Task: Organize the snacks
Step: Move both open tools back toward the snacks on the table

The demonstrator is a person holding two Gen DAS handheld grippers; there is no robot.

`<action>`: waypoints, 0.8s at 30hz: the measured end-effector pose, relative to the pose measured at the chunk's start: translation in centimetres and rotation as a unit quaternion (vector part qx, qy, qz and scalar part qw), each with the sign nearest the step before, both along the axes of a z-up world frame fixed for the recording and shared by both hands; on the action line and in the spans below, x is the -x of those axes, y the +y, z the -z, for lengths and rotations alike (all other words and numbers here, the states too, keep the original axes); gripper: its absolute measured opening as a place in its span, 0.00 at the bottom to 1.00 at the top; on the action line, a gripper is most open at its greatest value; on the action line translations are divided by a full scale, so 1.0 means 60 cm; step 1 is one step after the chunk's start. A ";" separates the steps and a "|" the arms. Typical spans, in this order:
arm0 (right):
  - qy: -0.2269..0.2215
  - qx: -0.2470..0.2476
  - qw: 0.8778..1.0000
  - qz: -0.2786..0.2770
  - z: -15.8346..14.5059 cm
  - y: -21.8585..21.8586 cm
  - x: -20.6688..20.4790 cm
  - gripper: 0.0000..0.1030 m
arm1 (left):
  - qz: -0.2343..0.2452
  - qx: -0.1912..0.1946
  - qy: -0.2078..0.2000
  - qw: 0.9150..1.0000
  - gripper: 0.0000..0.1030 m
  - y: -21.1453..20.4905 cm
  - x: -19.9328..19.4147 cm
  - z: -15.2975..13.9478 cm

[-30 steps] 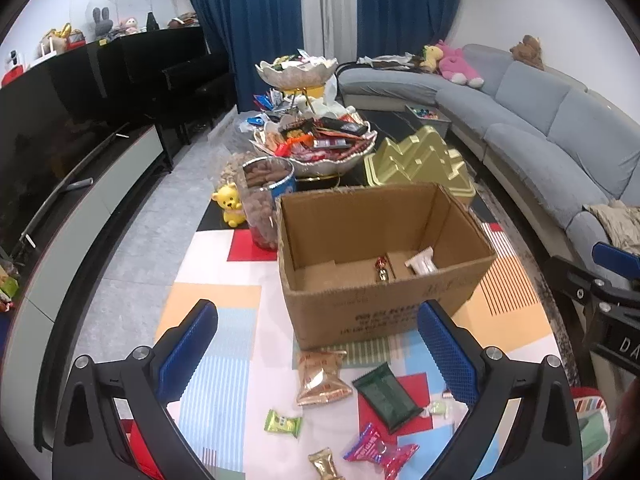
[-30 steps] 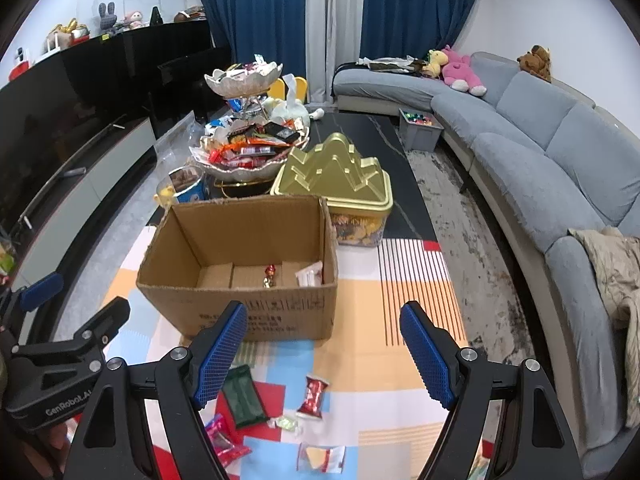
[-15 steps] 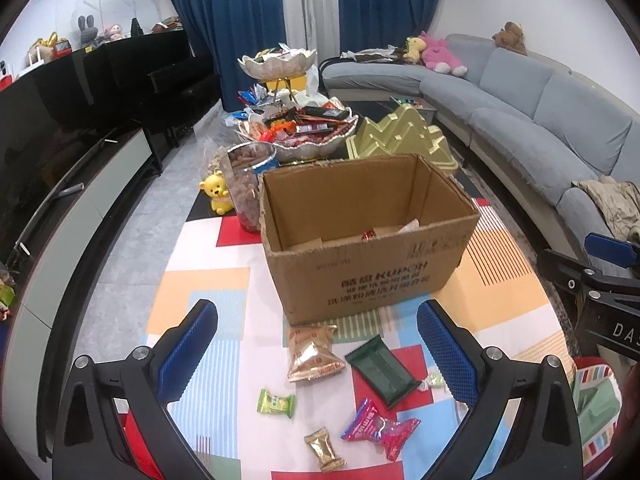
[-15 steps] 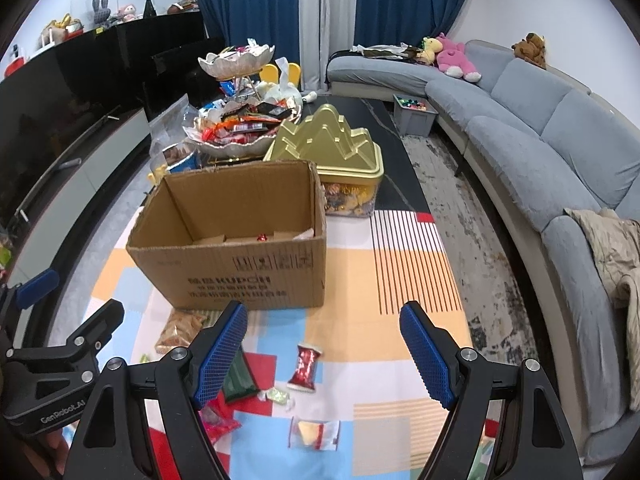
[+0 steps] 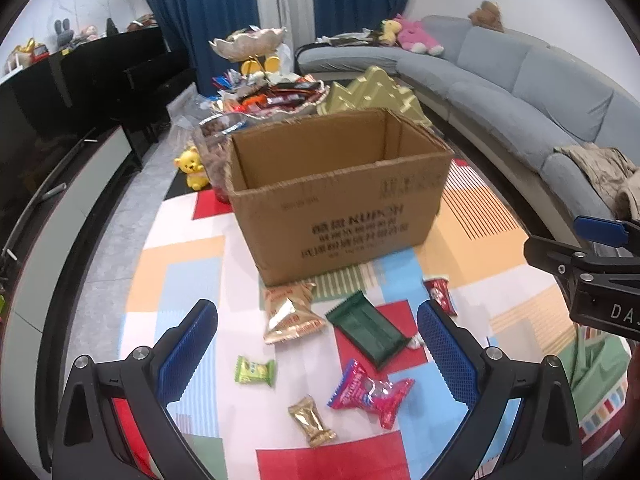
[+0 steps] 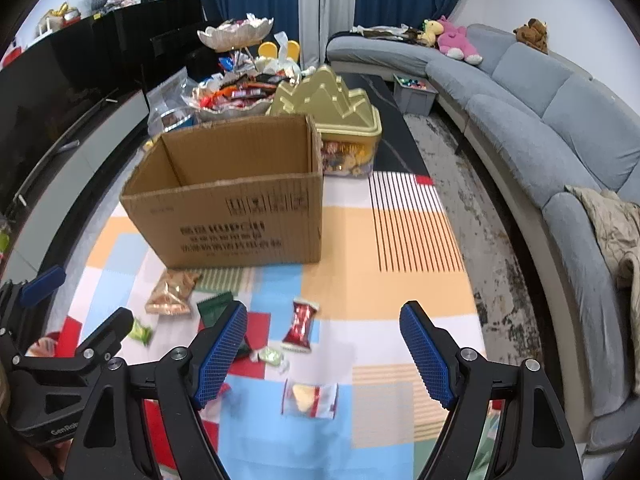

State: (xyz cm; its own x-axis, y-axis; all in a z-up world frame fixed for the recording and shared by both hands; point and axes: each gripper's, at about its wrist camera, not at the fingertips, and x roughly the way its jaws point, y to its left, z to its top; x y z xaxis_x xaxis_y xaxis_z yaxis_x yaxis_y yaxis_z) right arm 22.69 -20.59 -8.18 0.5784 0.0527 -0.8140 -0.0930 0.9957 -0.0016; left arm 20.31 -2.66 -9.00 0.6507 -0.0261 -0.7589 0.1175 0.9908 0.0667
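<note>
An open cardboard box [image 5: 340,208] stands on a colourful mat; it also shows in the right wrist view [image 6: 240,208]. Loose snacks lie in front of it: a tan bag [image 5: 290,314], a dark green packet [image 5: 366,330], a pink wrapper [image 5: 370,394], a gold candy [image 5: 312,422], a green candy [image 5: 255,370]. A red packet [image 6: 300,324] and a clear packet [image 6: 310,398] lie nearer the right gripper. My left gripper [image 5: 318,354] is open and empty above the snacks. My right gripper [image 6: 324,352] is open and empty above the mat.
Behind the box stand a tiered bowl of snacks [image 6: 236,96], a gold tin [image 6: 336,120], a jar [image 5: 214,148] and a yellow bear [image 5: 192,168]. A grey sofa [image 6: 540,120] curves along the right. A black cabinet [image 5: 60,120] runs along the left.
Both grippers have dropped lower and pulled back from the box. The box's inside is now hidden and more of the loose snacks on the mat show.
</note>
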 end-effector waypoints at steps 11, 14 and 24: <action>0.029 0.005 1.000 -0.006 0.050 0.003 0.028 0.77 | 0.037 -0.002 0.015 0.999 0.99 -0.013 0.026 0.056; 0.037 0.005 0.999 -0.007 0.062 0.004 0.031 0.77 | 0.047 -0.001 0.022 0.999 0.99 -0.017 0.028 0.069; 0.063 0.009 0.998 -0.007 0.105 0.003 0.040 0.77 | 0.089 -0.005 0.042 0.995 0.99 -0.031 0.035 0.109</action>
